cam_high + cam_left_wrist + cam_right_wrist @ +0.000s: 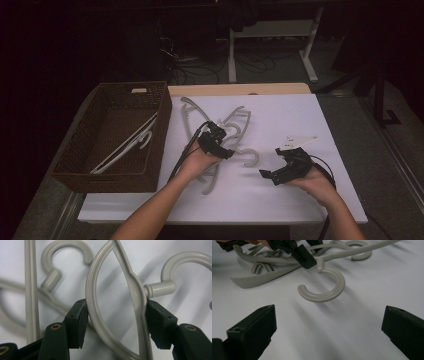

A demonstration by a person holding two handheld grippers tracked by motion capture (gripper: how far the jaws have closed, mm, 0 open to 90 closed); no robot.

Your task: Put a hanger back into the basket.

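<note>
My left gripper [227, 149] is shut on a grey plastic hanger [90, 302], with its two pads pressing the outer sides of the looped neck just below the hook [175, 262]. In the right gripper view that hook [329, 293] hangs a little above the white surface and casts a shadow, and the left gripper's pad [305, 258] clamps the hanger beside it. Several more grey hangers [187, 112] lie tangled under and behind it. My right gripper [272, 162] is held to the right of the pile, open, with nothing between its jaws [329, 332].
A brown wicker basket [161, 127] stands at the left edge of the white table top [300, 115], with white hangers [127, 145] lying inside it. A wooden strip runs along the table's far edge. Beyond are a dark floor, cables and white table legs.
</note>
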